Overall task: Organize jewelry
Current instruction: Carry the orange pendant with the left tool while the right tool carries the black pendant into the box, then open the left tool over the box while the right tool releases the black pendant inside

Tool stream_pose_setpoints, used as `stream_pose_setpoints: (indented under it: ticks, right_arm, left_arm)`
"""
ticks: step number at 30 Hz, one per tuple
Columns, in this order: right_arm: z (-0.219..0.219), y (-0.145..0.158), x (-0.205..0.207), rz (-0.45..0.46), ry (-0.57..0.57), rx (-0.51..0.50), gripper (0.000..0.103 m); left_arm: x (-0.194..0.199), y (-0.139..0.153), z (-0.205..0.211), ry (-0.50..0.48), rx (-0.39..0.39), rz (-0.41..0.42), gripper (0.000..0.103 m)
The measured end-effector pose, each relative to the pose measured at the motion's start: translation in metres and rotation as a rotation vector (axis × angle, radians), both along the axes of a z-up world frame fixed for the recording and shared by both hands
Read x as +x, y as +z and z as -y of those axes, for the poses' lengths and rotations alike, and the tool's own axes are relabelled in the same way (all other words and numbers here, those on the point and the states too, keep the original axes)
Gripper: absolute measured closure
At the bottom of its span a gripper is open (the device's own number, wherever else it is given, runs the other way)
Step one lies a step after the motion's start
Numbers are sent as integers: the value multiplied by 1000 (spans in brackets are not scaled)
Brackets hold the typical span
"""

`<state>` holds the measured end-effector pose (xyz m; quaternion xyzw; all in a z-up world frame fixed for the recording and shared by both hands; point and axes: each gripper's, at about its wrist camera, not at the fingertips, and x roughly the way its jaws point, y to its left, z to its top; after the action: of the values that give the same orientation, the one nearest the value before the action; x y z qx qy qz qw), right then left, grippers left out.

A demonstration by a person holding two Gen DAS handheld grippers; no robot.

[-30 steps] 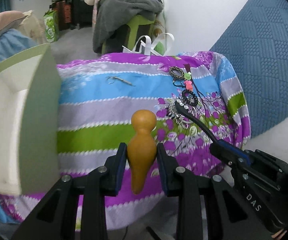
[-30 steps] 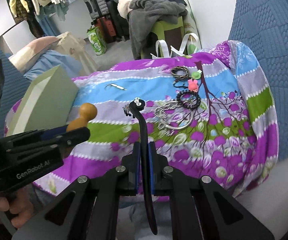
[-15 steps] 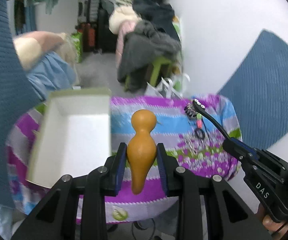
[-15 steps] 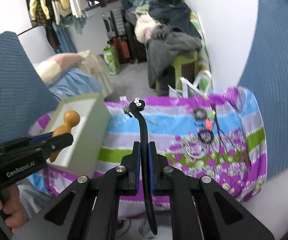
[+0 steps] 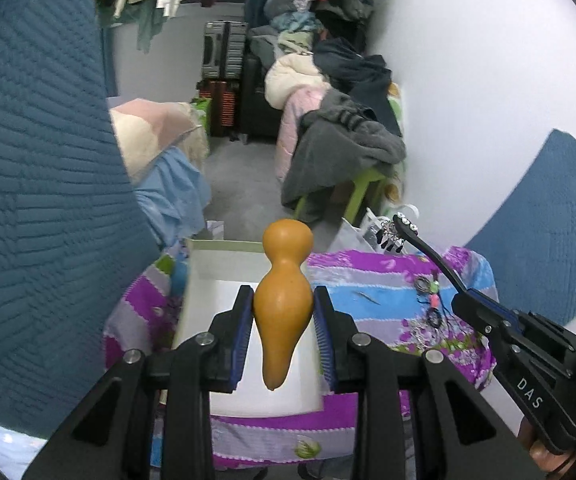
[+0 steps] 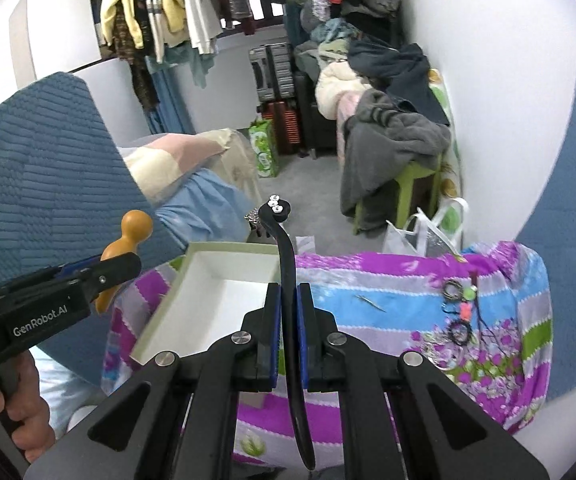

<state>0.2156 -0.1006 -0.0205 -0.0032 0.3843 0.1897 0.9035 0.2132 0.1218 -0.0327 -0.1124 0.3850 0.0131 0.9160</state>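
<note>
As viewed from nearest to farthest:

Left gripper (image 5: 283, 328): clamped part-way on a gourd-shaped wooden piece (image 5: 283, 296); blue pads pressed against both sides of the wide lower body; narrow end toward the camera, round knob pointing away.

Right gripper (image 6: 288, 328): closed almost fully on a thin black curved hair clasp (image 6: 288, 272); pads pressed flat against both sides of the strip.

Clasp tip: raised above the box edge; small white beads on top, a dangling silver charm cluster (image 6: 253, 218) just beside on the left.

Hand (image 6: 11, 408): wrapped around the left gripper handle, seen at lower left of the right wrist view.

Open box (image 6: 159, 316): pale green outside, white inside; resting on the left part of the striped cloth (image 6: 388, 344); directly below and beyond both grippers.

Remaining jewelry (image 6: 460, 312): dark rings, a green bead and a pink bead, grouped on the right part of the cloth, well apart from the box.

Thin metal pin (image 6: 370, 303): lying alone on the blue stripe, between box and jewelry group.

Background: green stool (image 6: 412, 184) heaped with grey clothing; suitcases (image 6: 275, 76) against the far wall; hanging garments above.
</note>
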Motion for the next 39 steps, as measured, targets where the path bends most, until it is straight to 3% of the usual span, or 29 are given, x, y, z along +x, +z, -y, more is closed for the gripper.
stream_pose_setpoints:
  ticks: [7,15,23,31,39]
  right_arm:
    - [-45,-18,13,-35,53,-5,98]
    - [-90,-86,25,-161,120,-47,98]
    - [-102,-136,32,-254,141,-76,98]
    - [-103,-148,36,-286,146,-76,96]
    - [-87,-123,32,-252,138,-45,94]
  left_arm:
    - [9,-42,-29,27,0,-74,74]
    - [24,-118,-47,45,-20,-201,74]
    - [37,-169,-54,40,-47,-280,74]
    - [43,-177,-49,19,-53,-292,72]
    - [32,-149,-47,41,-66,-287,72]
